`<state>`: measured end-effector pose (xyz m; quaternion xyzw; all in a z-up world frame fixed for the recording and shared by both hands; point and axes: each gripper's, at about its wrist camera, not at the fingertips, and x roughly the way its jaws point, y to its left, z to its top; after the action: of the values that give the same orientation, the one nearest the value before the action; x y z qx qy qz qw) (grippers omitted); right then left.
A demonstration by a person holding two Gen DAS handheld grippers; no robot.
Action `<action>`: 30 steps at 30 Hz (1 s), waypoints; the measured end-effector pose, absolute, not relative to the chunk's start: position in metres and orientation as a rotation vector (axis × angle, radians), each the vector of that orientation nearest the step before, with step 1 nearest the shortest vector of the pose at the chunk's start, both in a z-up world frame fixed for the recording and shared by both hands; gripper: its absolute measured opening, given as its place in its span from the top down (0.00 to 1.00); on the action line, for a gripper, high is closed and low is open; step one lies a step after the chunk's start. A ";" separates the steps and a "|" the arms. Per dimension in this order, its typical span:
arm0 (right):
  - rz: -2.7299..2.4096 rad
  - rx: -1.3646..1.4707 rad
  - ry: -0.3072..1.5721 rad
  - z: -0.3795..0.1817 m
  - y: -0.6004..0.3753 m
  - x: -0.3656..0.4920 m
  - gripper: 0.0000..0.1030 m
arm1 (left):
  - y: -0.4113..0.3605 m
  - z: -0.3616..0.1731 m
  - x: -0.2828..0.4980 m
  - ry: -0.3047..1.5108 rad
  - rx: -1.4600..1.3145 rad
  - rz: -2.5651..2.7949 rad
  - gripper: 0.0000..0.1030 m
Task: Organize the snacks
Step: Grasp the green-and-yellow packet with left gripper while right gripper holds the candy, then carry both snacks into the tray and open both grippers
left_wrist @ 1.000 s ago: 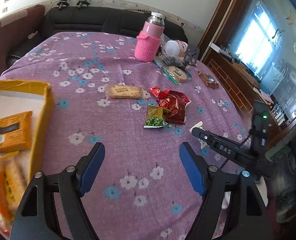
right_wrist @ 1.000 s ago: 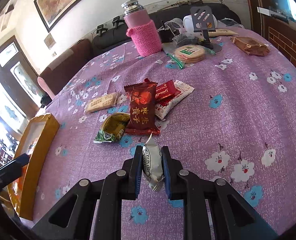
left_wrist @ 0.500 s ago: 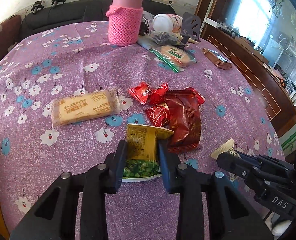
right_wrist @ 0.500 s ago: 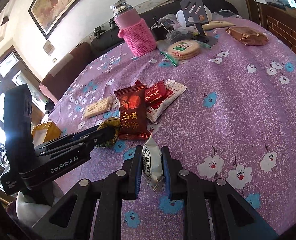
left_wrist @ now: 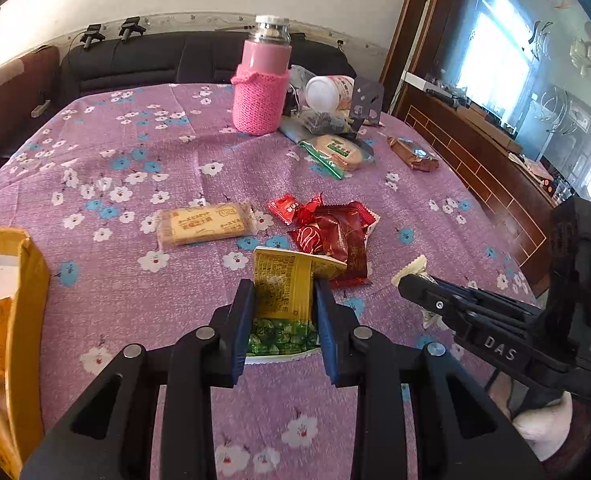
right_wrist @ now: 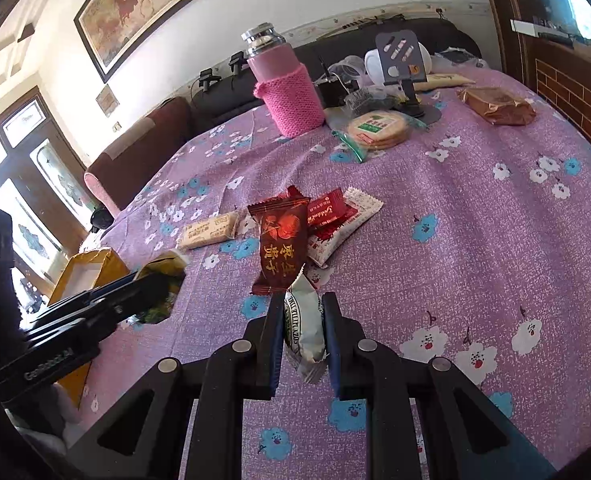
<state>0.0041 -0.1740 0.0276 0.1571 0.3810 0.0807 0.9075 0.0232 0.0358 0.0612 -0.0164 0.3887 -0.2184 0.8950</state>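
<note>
- Left gripper (left_wrist: 283, 312) clamped on the yellow-green snack packet (left_wrist: 281, 300) — lifted just above the purple flowered tablecloth (left_wrist: 135, 280).
- Right gripper (right_wrist: 303, 332) squeezing the white snack packet (right_wrist: 304, 328), held upright.
- Red snack packets (left_wrist: 335, 232) heaped just beyond; biscuit bar (left_wrist: 205, 224) beside them.
- Yellow box (left_wrist: 27, 300) at left — snacks inside.

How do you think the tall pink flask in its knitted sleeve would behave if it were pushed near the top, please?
The tall pink flask in its knitted sleeve would probably tip rather than slide: it stands upright and narrow on the soft purple flowered cloth. The knit likely grips the cloth. Its metal cap hints at a steel body, so possibly heavy.
</note>
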 end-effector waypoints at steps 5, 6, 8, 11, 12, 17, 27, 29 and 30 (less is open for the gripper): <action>0.101 0.160 0.647 0.051 -0.151 -0.016 0.82 | 0.088 0.088 -0.011 0.749 -0.093 -0.388 0.74; 0.087 0.126 0.616 0.056 -0.145 -0.021 0.82 | 0.098 0.092 -0.019 0.733 -0.096 -0.367 0.74; 0.067 0.075 0.561 0.065 -0.135 -0.031 0.82 | 0.117 0.099 -0.034 0.700 -0.097 -0.329 0.74; 0.062 0.034 0.516 0.074 -0.122 -0.041 0.82 | 0.141 0.106 -0.053 0.658 -0.099 -0.270 0.73; 0.068 0.020 0.519 0.075 -0.116 -0.042 0.82 | 0.148 0.106 -0.058 0.650 -0.097 -0.244 0.73; 0.184 0.002 0.571 0.075 -0.075 -0.054 0.82 | 0.183 0.103 -0.072 0.631 -0.110 -0.140 0.73; 0.428 -0.072 0.602 0.095 0.034 -0.077 0.82 | 0.231 0.099 -0.101 0.556 -0.080 0.015 0.73; 0.463 -0.074 0.613 0.098 0.051 -0.077 0.82 | 0.238 0.099 -0.108 0.530 -0.064 0.041 0.73; 0.478 -0.073 0.620 0.099 0.059 -0.075 0.82 | 0.241 0.099 -0.110 0.516 -0.054 0.055 0.73</action>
<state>-0.0755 0.0595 0.0991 -0.0355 0.3021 0.2330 0.9237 -0.1103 0.2413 0.0993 -0.0268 0.2551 0.0273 0.9662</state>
